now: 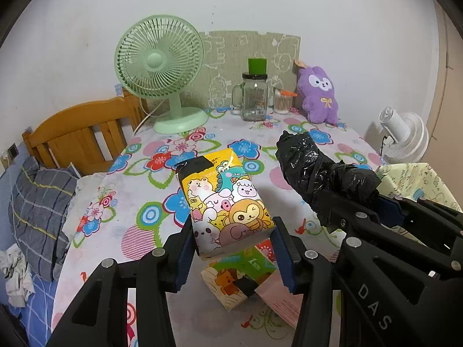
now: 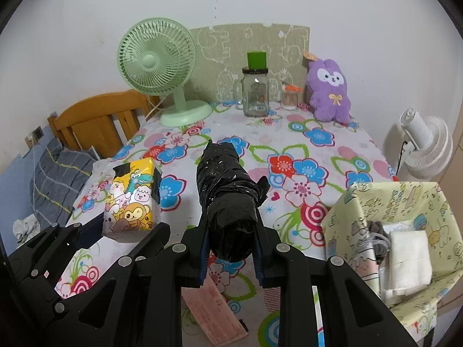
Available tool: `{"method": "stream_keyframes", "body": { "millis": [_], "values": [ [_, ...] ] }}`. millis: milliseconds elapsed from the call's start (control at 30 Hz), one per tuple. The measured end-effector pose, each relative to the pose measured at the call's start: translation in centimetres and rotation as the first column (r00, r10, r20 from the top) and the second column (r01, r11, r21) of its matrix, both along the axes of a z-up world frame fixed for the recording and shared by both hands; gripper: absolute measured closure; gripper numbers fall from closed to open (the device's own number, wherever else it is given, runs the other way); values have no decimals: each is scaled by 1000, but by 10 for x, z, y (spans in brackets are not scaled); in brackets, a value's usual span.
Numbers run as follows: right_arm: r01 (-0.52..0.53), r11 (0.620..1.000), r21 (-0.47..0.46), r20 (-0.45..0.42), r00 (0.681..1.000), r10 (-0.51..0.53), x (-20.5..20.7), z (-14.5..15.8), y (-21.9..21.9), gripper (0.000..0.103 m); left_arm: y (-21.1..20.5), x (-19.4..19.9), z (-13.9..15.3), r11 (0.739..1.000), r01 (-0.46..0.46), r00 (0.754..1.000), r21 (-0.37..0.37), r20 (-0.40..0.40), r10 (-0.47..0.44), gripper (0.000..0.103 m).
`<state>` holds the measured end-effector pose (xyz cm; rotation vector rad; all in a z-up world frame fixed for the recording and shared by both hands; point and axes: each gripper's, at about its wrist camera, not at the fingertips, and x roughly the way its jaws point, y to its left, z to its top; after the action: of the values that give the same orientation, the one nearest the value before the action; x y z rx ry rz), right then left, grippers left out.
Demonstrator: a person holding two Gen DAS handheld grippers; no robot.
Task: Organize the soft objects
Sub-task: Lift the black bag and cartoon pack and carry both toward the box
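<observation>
My left gripper [image 1: 233, 245] is shut on a yellow cartoon tissue pack [image 1: 225, 199] and holds it above the flowered table [image 1: 144, 202]; the pack also shows in the right wrist view [image 2: 131, 202]. A second tissue pack [image 1: 237, 280] lies on the table under it. My right gripper [image 2: 231, 251] is shut on a black plastic bag roll [image 2: 228, 190], also seen at the right of the left wrist view [image 1: 318, 173]. A purple plush toy [image 2: 328, 89] stands at the back right of the table.
A yellow patterned storage box [image 2: 361, 202] at the right holds white packets and cloth. At the back stand a green fan [image 2: 157, 69], a glass jar mug [image 2: 254, 92] and a cotton swab jar [image 2: 289, 98]. A pink paper [image 2: 214, 315] lies near the front. A wooden bed frame [image 1: 81, 136] is left.
</observation>
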<state>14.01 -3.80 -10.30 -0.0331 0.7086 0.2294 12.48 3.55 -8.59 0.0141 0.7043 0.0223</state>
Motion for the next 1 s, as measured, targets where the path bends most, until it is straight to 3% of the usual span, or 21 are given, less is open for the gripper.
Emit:
{"method": "stream_keyframes", "body": {
  "millis": [1000],
  "values": [
    [58,998,12,127,990,-59,-65,53,-68,75,-64,-47,47,996,90,988,12,123,-91,52]
  ]
}}
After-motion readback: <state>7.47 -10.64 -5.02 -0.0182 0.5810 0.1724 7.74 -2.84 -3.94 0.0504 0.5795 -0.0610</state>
